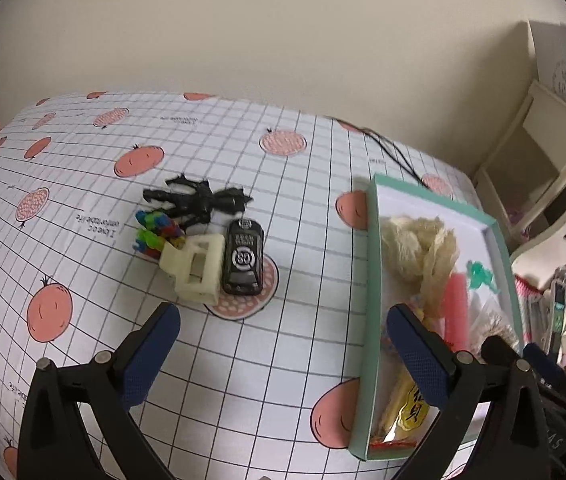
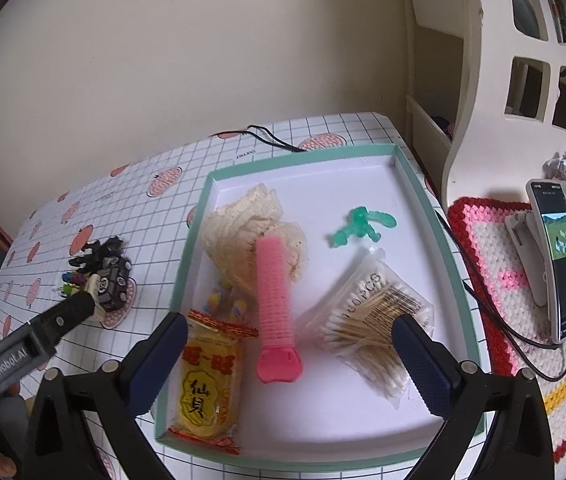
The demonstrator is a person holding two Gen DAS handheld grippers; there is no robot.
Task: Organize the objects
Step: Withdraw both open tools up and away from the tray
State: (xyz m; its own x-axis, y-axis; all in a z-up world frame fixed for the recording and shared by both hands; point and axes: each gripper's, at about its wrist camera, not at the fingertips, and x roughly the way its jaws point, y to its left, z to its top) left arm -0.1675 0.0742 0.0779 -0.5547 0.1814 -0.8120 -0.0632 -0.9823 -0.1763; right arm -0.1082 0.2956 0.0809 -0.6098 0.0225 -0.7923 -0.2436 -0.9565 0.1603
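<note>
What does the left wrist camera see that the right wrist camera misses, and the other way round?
Only the left wrist view clearly shows the cream hair claw clip beside the black toy car, and the black figure behind them.

Only the right wrist view shows the phone on its stand, the crocheted mat and the bag of cotton swabs.

Both show the green-rimmed tray, the pink hair roller, the yellow snack packet and the green toy figure.
</note>
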